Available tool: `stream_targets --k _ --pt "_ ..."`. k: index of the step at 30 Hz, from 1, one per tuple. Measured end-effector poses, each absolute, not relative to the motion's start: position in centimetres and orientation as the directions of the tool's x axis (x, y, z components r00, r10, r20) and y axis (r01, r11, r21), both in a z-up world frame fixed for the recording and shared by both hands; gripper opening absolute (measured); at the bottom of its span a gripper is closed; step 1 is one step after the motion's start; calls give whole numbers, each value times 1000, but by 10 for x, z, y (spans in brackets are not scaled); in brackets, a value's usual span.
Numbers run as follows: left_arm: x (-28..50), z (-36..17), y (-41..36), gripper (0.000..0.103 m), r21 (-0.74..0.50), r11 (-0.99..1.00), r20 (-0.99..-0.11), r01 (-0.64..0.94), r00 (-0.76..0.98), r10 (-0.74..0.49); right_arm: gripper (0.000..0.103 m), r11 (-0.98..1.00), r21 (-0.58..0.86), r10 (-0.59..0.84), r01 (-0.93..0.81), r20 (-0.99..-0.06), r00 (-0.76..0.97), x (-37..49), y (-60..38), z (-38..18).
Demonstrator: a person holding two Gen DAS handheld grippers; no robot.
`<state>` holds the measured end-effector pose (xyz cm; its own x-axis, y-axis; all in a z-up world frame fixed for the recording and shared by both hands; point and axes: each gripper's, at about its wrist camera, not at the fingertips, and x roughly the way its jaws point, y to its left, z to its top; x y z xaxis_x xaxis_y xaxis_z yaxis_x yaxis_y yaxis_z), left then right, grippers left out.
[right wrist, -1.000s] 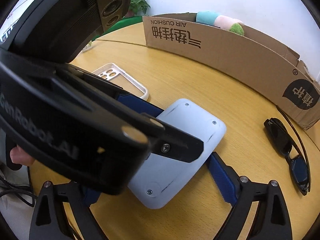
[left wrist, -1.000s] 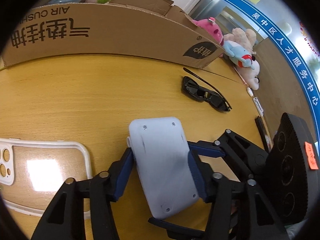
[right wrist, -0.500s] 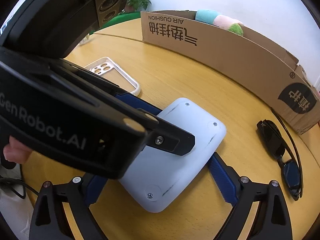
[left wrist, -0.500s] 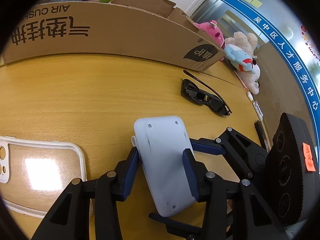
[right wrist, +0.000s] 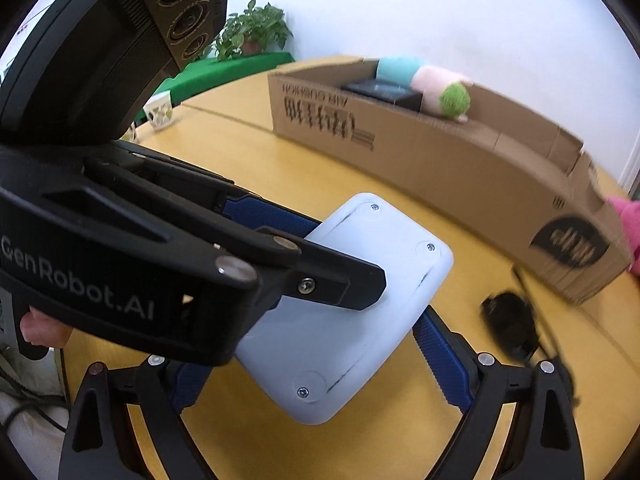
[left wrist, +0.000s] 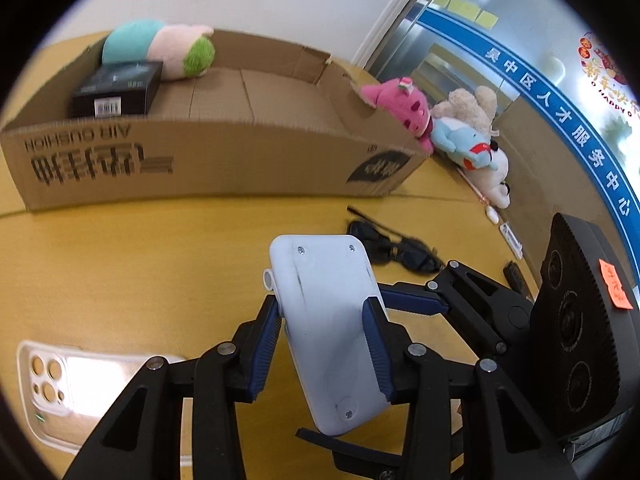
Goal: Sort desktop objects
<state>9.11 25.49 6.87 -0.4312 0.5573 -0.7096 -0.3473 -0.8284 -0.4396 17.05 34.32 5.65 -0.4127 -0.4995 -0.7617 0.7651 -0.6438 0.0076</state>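
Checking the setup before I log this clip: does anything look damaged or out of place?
The cardboard box has a ragged, torn corner flap at its right end, near the pink plush. The white device shows dark scuff lines on its back. Otherwise nothing stands out.

Both views are bright and evenly lit, with soft, faint shadows on the table (left wrist: 120,264). A white glare patch sits on the phone case (left wrist: 72,376) at near left. Fisheye bending curves the box (left wrist: 224,152) and darkens the corners. Motion blur smears the box lettering and the sunglasses (right wrist: 516,328); near parts stay sharp.
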Motion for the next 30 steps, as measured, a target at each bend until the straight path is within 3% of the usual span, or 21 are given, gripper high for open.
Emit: stream_targets --k 17,30 --pt "8 169 230 37 -332 -839 -573 -430 -615 542 92 -622 -138 -549 771 -625 -555 81 307 159" --pt "-90 242 213 31 -272 -837 -487 -474 -683 545 92 -642 -133 -571 755 -574 -587 -16 292 239"
